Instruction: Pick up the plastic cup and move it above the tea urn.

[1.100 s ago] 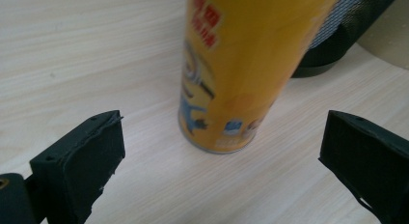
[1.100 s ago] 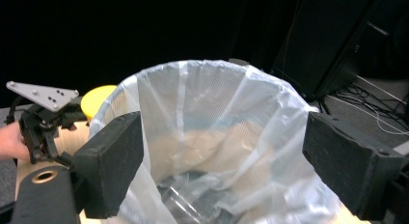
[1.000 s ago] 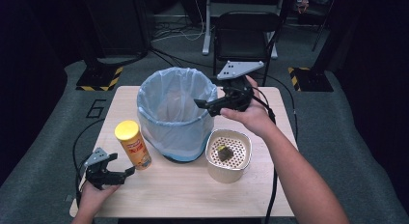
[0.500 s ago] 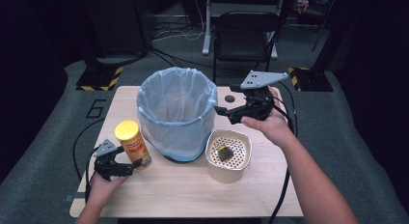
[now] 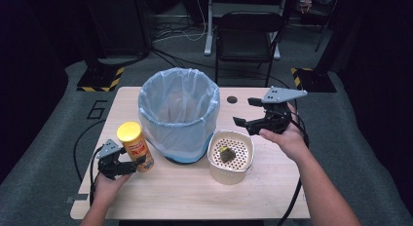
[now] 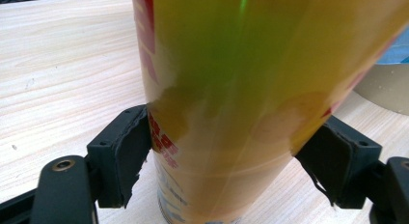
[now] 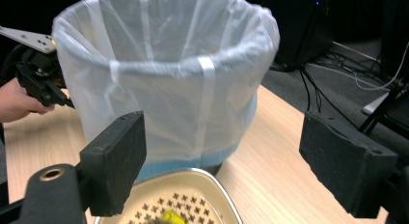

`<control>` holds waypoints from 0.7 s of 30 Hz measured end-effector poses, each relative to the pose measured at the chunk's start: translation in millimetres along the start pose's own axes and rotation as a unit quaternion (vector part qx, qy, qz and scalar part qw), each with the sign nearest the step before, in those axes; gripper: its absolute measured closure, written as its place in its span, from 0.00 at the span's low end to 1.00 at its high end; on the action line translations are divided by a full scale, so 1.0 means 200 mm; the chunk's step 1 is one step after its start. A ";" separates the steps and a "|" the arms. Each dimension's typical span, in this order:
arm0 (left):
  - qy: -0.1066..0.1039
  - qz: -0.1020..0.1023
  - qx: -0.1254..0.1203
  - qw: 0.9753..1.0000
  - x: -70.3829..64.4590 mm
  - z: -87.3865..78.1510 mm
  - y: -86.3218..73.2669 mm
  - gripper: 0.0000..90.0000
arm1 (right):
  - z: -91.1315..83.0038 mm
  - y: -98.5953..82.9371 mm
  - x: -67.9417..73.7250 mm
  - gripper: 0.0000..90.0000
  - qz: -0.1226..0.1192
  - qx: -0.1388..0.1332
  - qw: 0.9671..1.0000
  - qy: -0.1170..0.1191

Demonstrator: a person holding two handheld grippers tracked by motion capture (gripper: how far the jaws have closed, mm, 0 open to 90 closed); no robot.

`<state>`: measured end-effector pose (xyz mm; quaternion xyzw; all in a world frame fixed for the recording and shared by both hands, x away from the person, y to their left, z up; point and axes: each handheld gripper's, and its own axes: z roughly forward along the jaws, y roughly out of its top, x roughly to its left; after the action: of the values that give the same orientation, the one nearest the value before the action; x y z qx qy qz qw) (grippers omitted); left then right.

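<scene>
A yellow can (image 5: pixel 134 143) with a red label stands on the table left of a blue bin (image 5: pixel 178 114) lined with a pale bag. My left gripper (image 5: pixel 136 163) is shut on the can's lower part, and its pads (image 6: pixel 128 159) press both sides of the can (image 6: pixel 231 89). My right gripper (image 5: pixel 243 111) hangs open in the air right of the bin, just above a cream strainer bowl (image 5: pixel 214 162). A small dark scrap (image 5: pixel 226 154) lies in the bowl. The right gripper (image 7: pixel 226 156) faces the bin (image 7: pixel 169 74), with the bowl's rim (image 7: pixel 214 183) below it.
The wooden table (image 5: pixel 195 199) has a small round hole (image 5: pixel 232 99) behind the bowl. A black chair (image 5: pixel 248 36) stands beyond the far edge. Cables trail off both sides. The other hand and its gripper (image 7: pixel 38 74) appear left of the bin.
My left gripper has moved right to the can and closed around it. My right gripper has drawn back from the bin's rim toward the right, staying open.
</scene>
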<state>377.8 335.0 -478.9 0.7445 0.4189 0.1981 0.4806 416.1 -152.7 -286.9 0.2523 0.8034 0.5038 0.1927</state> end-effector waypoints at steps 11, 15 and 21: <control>0.010 0.020 0.003 1.000 -0.01 -0.03 0.00 0.26 | -0.04 -0.14 -0.05 0.22 0.025 -0.004 1.000 -0.010; 0.010 0.014 0.005 1.000 -0.02 -0.03 0.01 0.27 | -0.04 -0.18 -0.05 0.22 0.030 -0.004 0.999 -0.014; 0.000 0.015 0.003 1.000 -0.03 -0.08 0.05 0.27 | -0.03 -0.24 -0.03 0.22 0.033 -0.004 0.999 -0.017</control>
<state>367.0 336.4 -461.1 0.7520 0.4082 0.2042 0.4756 407.2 -179.1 -327.3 0.2867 0.7891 0.5087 0.1909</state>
